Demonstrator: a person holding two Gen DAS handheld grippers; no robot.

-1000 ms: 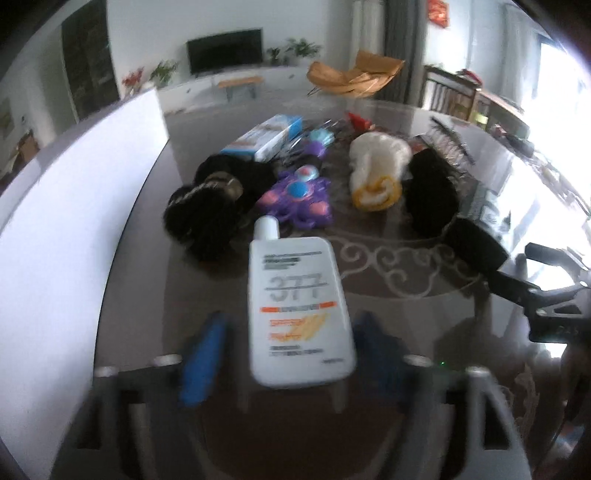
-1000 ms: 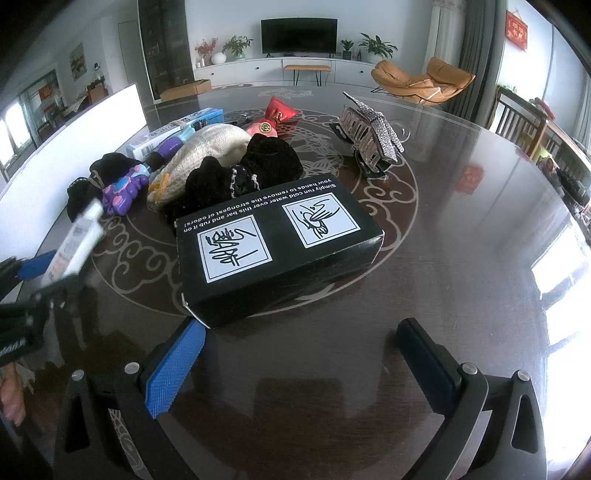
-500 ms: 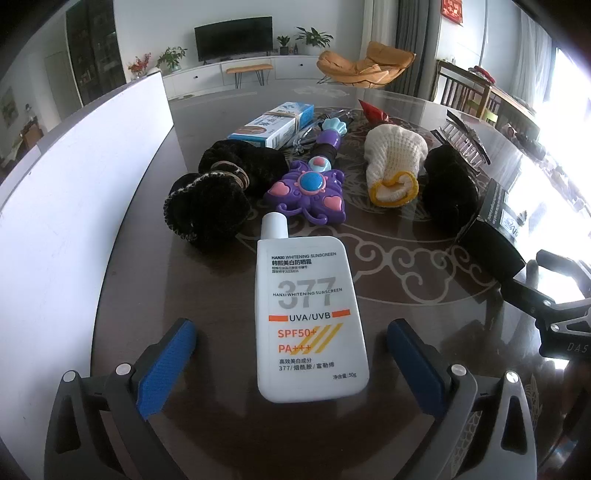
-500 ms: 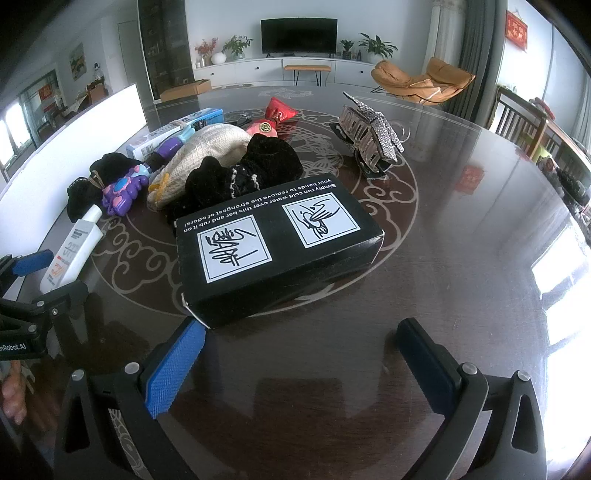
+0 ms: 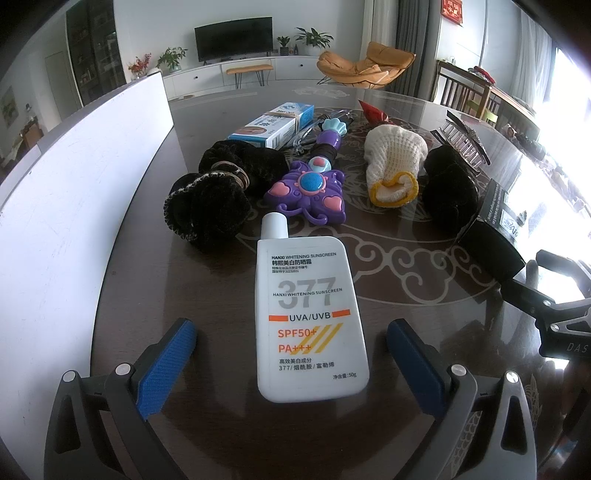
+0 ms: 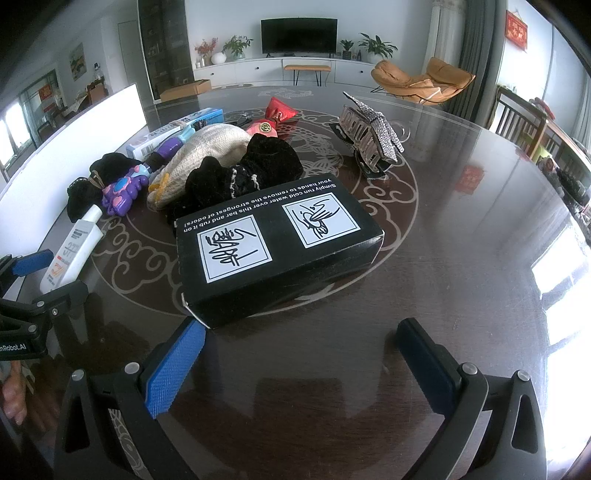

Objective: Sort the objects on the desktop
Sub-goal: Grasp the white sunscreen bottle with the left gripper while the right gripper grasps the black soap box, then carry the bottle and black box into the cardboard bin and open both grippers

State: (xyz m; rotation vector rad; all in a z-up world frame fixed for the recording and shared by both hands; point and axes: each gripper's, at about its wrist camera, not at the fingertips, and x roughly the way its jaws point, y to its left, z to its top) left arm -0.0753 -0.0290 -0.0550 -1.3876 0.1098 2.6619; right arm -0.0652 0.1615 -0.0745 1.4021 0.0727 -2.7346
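Left gripper (image 5: 291, 339): jaws spread wide, having just opened further; flat white plastic sunscreen bottle (image 5: 308, 317) lies label-up on dark glossy patterned table (image 5: 406, 273) between blue pads, touching neither. Purple plastic butterfly wand (image 5: 308, 188) just beyond bottle cap. Right gripper (image 6: 299, 354): jaws wide, empty; black rectangular cardboard box (image 6: 273, 243) just ahead.

You are in a home living room: a television (image 6: 299, 36) on a low white cabinet (image 6: 280, 70), potted plants (image 6: 376, 46), an orange lounge chair (image 6: 421, 79).
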